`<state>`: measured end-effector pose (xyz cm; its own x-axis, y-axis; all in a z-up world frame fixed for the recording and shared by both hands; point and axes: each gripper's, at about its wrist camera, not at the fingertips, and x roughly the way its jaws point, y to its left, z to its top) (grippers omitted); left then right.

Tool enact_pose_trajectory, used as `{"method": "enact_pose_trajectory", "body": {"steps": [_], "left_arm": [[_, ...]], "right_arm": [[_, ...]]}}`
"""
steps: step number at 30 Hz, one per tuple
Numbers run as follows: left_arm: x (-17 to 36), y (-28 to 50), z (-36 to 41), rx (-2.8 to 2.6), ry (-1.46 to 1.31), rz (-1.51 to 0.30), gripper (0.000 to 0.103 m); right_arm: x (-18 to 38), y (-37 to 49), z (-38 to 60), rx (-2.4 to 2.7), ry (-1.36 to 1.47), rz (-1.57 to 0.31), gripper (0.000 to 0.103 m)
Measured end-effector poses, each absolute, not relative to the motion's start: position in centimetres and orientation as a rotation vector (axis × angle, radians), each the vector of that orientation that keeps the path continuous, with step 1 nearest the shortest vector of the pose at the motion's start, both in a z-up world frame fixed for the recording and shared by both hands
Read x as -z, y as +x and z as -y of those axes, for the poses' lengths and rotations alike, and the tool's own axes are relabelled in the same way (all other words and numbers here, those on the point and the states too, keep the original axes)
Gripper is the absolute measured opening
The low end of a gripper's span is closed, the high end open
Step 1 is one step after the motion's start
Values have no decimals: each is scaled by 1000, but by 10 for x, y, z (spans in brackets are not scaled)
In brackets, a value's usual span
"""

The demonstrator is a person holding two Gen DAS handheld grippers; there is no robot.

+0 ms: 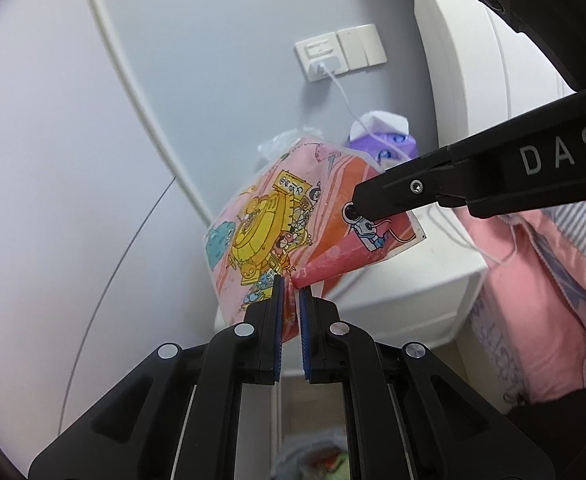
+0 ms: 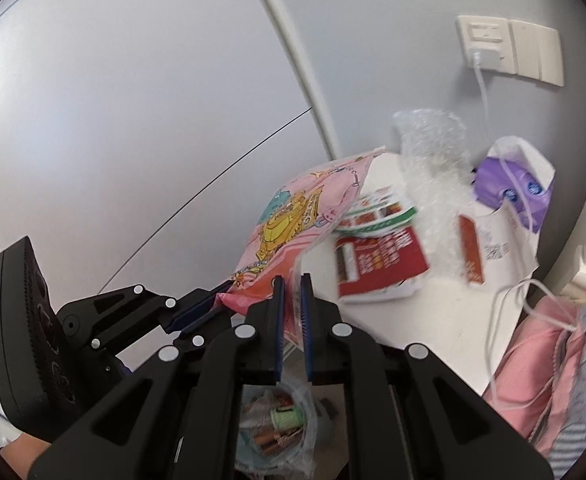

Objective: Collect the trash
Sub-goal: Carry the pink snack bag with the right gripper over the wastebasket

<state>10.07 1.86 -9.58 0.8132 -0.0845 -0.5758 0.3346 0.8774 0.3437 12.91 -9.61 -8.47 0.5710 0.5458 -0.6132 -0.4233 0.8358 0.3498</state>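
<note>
A pink cartoon-printed snack bag is held in the air between both grippers. My left gripper is shut on its lower edge. My right gripper is shut on the bag's other edge; its finger also shows in the left wrist view pressing the bag's upper right corner. The left gripper shows in the right wrist view on the bag's lower left corner. More trash lies on the white nightstand: a red and white box, bubble wrap and a white paper packet.
A purple tissue pack sits at the nightstand's back by the grey wall socket, with a white cable trailing down. Pink bedding lies to the right. A lined bin with trash stands on the floor below.
</note>
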Motion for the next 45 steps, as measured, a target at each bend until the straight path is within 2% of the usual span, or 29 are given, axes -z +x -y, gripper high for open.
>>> {"method": "enact_pose_trajectory", "body": {"steps": [9, 21, 45], "left_arm": [[133, 41, -57, 167, 366, -675, 6], [218, -16, -107, 79, 210, -866, 6], [374, -1, -164, 31, -26, -1206, 6]], "right_arm": [[121, 85, 50, -641, 66, -861, 10], [207, 46, -18, -703, -66, -1033, 10], [364, 66, -89, -634, -180, -1348, 10]]}}
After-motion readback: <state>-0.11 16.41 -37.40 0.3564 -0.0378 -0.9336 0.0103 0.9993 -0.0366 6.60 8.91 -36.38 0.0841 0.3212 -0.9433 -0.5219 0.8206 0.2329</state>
